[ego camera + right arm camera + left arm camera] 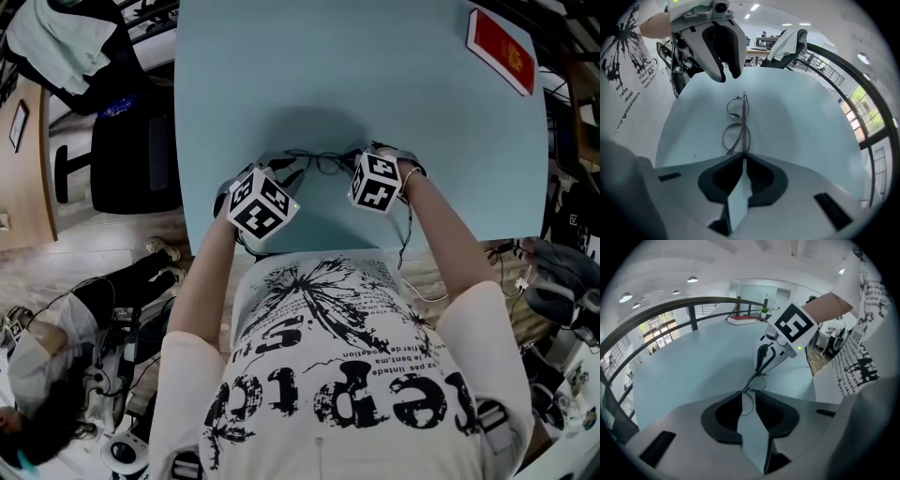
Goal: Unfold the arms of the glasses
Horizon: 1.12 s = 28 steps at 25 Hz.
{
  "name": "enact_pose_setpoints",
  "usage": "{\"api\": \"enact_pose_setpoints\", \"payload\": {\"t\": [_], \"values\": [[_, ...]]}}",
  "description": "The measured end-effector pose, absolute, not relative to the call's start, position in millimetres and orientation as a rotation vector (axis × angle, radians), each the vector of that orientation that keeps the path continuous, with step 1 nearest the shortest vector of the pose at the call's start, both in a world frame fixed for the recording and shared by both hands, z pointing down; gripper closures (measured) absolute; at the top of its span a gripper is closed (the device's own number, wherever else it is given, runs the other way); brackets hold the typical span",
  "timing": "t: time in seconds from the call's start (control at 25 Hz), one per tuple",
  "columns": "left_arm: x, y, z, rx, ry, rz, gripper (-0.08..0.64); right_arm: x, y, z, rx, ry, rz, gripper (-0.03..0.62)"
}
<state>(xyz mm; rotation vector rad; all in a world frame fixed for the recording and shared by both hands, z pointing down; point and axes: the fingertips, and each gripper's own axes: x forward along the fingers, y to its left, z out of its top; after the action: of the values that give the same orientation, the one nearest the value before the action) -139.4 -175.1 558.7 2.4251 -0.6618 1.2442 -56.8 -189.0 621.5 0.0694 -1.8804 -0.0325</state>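
Pale-blue tabletop (375, 84): the thin wire-framed glasses (743, 124) are located close to its near edge, between both tools. Right gripper (742, 157): fingers (761, 177) pinched together on one end of the frame. Left gripper (749, 397): fingers (724, 416) narrowly apart, a wire rim in the gap, not visibly clamped.
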Motion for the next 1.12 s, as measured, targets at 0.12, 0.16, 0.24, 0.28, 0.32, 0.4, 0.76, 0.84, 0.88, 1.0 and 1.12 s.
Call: {"api": "enact_pose_setpoints", "payload": {"t": [0.12, 0.16, 0.24, 0.28, 0.32, 0.4, 0.76, 0.84, 0.88, 1.0, 1.12], "values": [[-116, -180, 561, 2.487, -0.523, 1.396, 0.456, -47, -187, 618, 0.061, -1.876, -0.039, 0.555], [-112, -183, 565, 2.501, -0.486, 1.452, 0.454, -46, -187, 618, 0.059, -1.875, -0.037, 0.555], [-113, -192, 575, 2.523, -0.425, 1.551, 0.453, -52, -188, 619, 0.057, -1.872, -0.029, 0.555], [-116, -195, 580, 2.533, -0.394, 1.595, 0.453, -57, -190, 620, 0.058, -1.871, -0.023, 0.555], [-122, -198, 584, 2.541, -0.356, 1.641, 0.453, -65, -192, 619, 0.061, -1.871, -0.015, 0.555], [-134, -200, 588, 2.554, -0.268, 1.725, 0.453, -82, -197, 615, 0.064, -1.873, 0.002, 0.555], [-90, -211, 592, 2.645, -0.096, 1.837, 0.500, -65, -209, 606, 0.073, -1.881, 0.023, 0.555], [-78, -206, 600, 2.654, -0.090, 1.848, 0.500, -57, -204, 611, 0.076, -1.882, 0.017, 0.555], [-75, -202, 604, 2.658, -0.090, 1.854, 0.508, -55, -199, 614, 0.075, -1.881, 0.019, 0.555], [-73, -196, 608, 2.670, -0.084, 1.853, 0.519, -54, -193, 618, 0.075, -1.885, 0.021, 0.556], [-71, -191, 608, 2.699, -0.061, 1.855, 0.523, -52, -189, 618, 0.071, -1.892, 0.030, 0.555]]}}
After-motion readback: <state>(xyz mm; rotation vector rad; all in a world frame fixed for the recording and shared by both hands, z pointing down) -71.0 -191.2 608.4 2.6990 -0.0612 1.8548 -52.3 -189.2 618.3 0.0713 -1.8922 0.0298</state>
